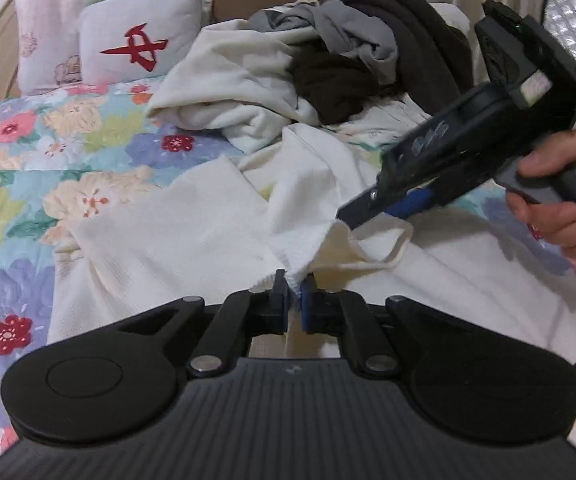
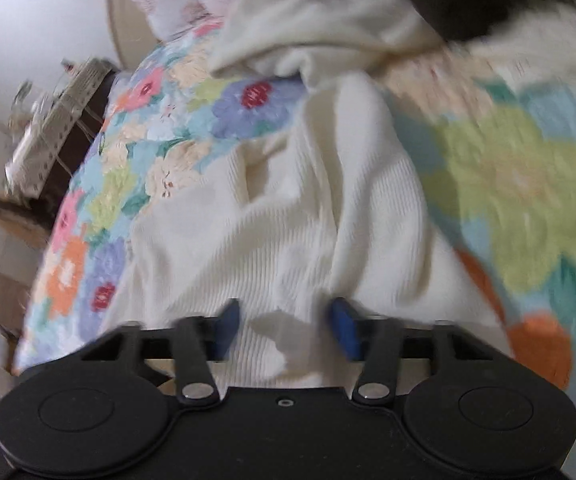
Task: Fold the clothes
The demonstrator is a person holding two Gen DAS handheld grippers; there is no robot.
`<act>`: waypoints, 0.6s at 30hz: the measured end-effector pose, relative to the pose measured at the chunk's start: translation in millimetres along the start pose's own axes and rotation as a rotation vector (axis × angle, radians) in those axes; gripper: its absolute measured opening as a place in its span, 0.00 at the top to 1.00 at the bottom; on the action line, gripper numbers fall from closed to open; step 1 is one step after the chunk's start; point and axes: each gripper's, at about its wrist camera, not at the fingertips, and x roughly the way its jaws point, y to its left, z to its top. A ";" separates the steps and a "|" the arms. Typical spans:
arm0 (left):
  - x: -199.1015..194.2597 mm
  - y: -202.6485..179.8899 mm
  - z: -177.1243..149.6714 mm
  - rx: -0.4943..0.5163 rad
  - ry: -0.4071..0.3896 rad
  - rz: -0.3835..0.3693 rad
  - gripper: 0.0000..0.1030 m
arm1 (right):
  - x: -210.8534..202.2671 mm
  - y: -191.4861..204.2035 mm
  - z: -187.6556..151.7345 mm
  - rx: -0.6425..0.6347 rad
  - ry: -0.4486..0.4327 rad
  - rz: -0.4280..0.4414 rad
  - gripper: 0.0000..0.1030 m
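The left gripper (image 1: pixel 294 294) is clenched on a bunched edge of the cream knit garment (image 1: pixel 176 232), its two blue-padded fingers pressed together at lower centre of the left wrist view. The right gripper (image 2: pixel 284 326) is released: in its own view the two blue fingers stand well apart over a fold of the same garment (image 2: pixel 288 220), which lies between them without being pinched. In the left view that right gripper (image 1: pixel 352 216) comes in from the right edge, tip just above a loop of hem, carried by one hand (image 1: pixel 560 204) (only the fingers show; the rest is cut off).

The garment sprawls rumpled across the middle of one flowered bedspread (image 1: pixel 28 152), from centre frame to the lower right. Behind it, at upper centre, sits a heap of clothes (image 1: pixel 328 64): one cream piece, one grey, and dark brown fabric that may be one item or two (I cannot tell). Two pillows (image 1: pixel 136 44) lean at upper left, the front one bearing a red mark.

The right wrist view is smeared by blur; the furniture (image 2: pixel 48 140) at its left edge is too soft to name.
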 end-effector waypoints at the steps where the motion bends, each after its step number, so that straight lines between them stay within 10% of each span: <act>1: -2.2 -0.2 1.2 -0.012 -0.003 0.006 0.95 | 0.8 4.8 2.5 -0.038 -0.012 -0.014 0.92; 18: -61.8 50.7 14.6 -0.417 -0.144 -0.055 0.96 | -26.1 123.5 90.9 -0.326 -0.142 0.053 0.96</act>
